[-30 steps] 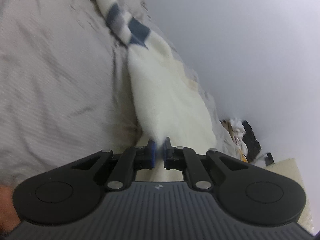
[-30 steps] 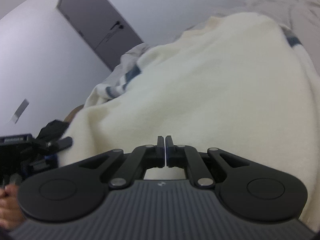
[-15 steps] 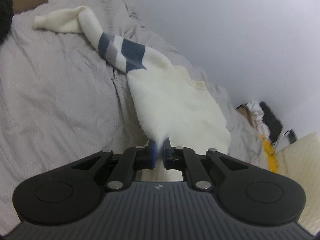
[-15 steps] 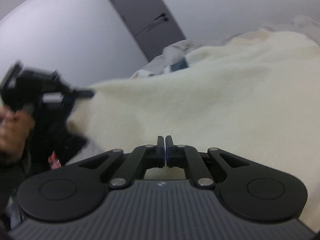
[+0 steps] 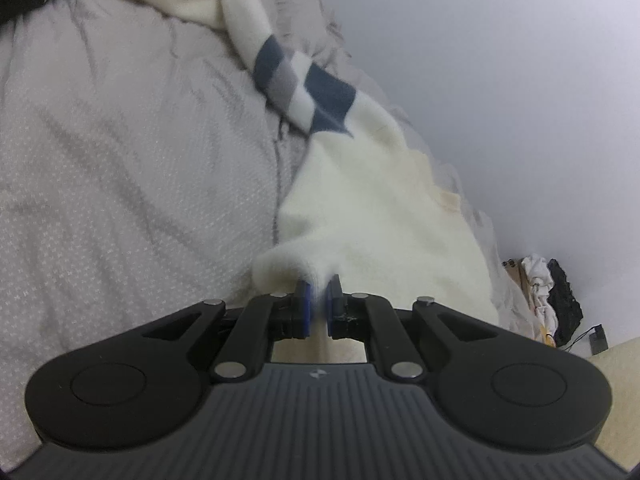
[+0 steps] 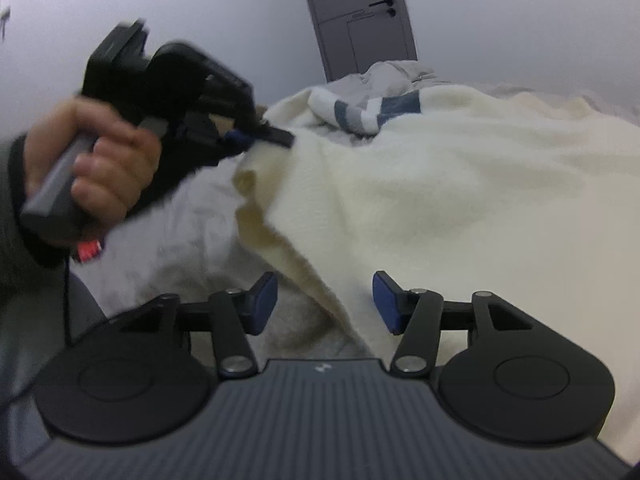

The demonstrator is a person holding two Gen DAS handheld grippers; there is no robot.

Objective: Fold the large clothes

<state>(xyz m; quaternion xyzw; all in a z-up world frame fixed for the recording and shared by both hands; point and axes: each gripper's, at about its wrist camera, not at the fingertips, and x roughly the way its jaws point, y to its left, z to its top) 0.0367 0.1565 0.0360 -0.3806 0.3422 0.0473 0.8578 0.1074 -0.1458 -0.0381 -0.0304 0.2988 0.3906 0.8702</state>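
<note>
A cream knit sweater (image 5: 372,208) with blue, grey and white striped sleeves (image 5: 304,88) lies spread on a grey bed cover (image 5: 120,184). My left gripper (image 5: 318,304) is shut on the sweater's near edge; it also shows in the right wrist view (image 6: 264,136), held by a hand, pinching the sweater's corner. My right gripper (image 6: 325,302) is open and empty, its blue pads on either side of the sweater's (image 6: 440,200) front hem without closing on it.
A grey door (image 6: 360,16) stands in the wall behind the bed. A heap of dark and white clothes (image 5: 548,292) lies beyond the bed's far end. A plain pale wall runs along the bed's side.
My right gripper has opened and let go of the sweater. My left gripper keeps its hold and has swung round, its hand now close in the right wrist view.
</note>
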